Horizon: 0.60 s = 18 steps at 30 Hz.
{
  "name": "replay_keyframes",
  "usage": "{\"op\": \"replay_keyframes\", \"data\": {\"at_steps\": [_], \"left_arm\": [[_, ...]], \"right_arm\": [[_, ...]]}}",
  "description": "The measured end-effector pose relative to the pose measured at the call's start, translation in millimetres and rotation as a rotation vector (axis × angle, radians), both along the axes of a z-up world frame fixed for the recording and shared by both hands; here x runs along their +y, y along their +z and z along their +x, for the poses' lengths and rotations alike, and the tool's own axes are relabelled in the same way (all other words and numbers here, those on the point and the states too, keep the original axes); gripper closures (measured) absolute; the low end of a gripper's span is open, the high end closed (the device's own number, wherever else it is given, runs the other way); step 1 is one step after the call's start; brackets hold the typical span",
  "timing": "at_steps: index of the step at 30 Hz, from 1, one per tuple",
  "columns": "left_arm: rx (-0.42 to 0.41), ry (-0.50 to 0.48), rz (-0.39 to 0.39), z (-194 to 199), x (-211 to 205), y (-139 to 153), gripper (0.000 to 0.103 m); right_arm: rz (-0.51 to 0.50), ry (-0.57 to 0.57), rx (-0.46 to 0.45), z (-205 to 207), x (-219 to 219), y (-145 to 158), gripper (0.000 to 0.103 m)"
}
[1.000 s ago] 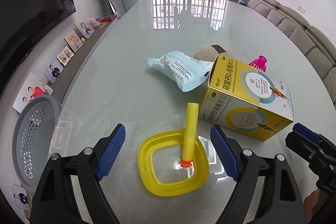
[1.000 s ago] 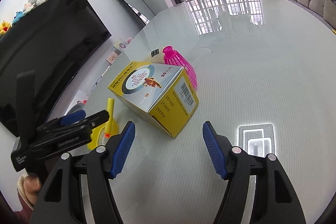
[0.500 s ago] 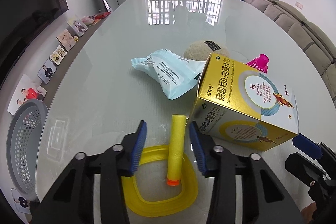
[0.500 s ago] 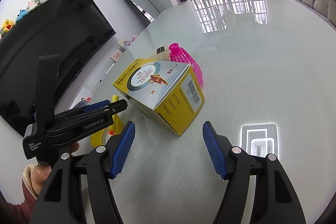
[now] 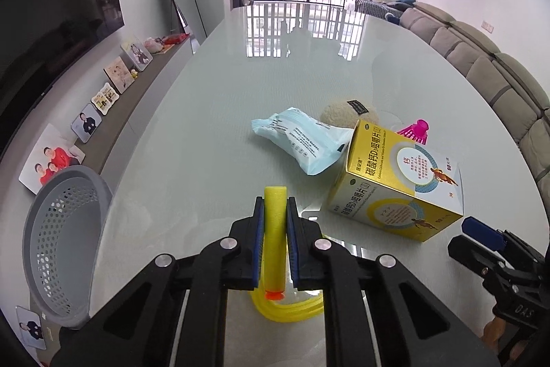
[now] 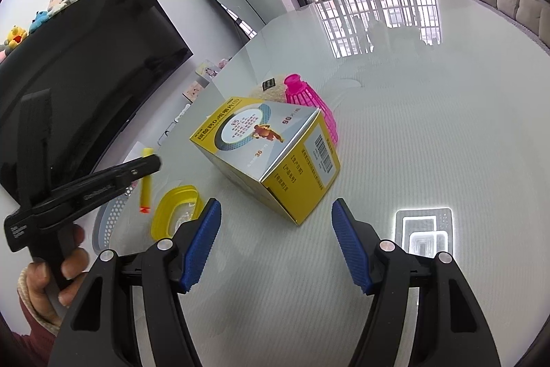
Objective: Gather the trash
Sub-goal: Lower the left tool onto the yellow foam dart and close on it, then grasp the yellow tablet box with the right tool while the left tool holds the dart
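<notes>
Now the yellow foam dart with an orange tip (image 5: 275, 239) sits pinched along its length between the blue pads of the left gripper (image 5: 275, 212), lifted clear above the yellow plastic ring (image 5: 288, 310) on the glass table (image 5: 213, 140), probably bound for the grey perforated basket (image 5: 58, 239) at the table's left edge. Only the right wrist view shows the dart hanging off the surface, and the right gripper (image 6: 275, 243) spread wide and empty before the yellow medicine box (image 6: 271, 153).
</notes>
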<state>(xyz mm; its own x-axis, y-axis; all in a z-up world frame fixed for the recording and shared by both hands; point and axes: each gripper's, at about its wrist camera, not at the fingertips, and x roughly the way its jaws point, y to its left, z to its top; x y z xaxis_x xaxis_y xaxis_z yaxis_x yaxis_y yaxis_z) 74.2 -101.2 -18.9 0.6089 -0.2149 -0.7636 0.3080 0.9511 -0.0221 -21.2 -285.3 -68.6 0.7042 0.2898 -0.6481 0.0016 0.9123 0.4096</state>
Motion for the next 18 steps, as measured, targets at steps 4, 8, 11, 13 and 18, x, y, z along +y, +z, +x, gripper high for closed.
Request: {"op": "replay_keyframes", "data": {"at_steps": [4,8,11,13,18], "left_arm": [[-0.017,0.01,0.005,-8.2,21.0,5.7,0.09],[-0.019,0.027,0.0,-16.4,40.4,4.9,0.09],[-0.007,0.049,-0.015,-18.3,54.2,1.3,0.09],[0.0,0.064,-0.02,-19.9,61.4,-0.6,0.09],[0.008,0.091,-0.019,-23.8,75.3,-4.1,0.09]], "right_arm": [[-0.072,0.031,-0.014,4.9,1.4,9.4,0.033],[-0.178,0.088,-0.023,16.2,3.7,15.7,0.03],[-0.236,0.153,-0.041,24.4,7.7,17.5,0.025],[-0.276,0.181,-0.061,29.8,11.8,19.8,0.025],[-0.279,0.232,-0.094,46.4,10.7,23.4,0.022]]}}
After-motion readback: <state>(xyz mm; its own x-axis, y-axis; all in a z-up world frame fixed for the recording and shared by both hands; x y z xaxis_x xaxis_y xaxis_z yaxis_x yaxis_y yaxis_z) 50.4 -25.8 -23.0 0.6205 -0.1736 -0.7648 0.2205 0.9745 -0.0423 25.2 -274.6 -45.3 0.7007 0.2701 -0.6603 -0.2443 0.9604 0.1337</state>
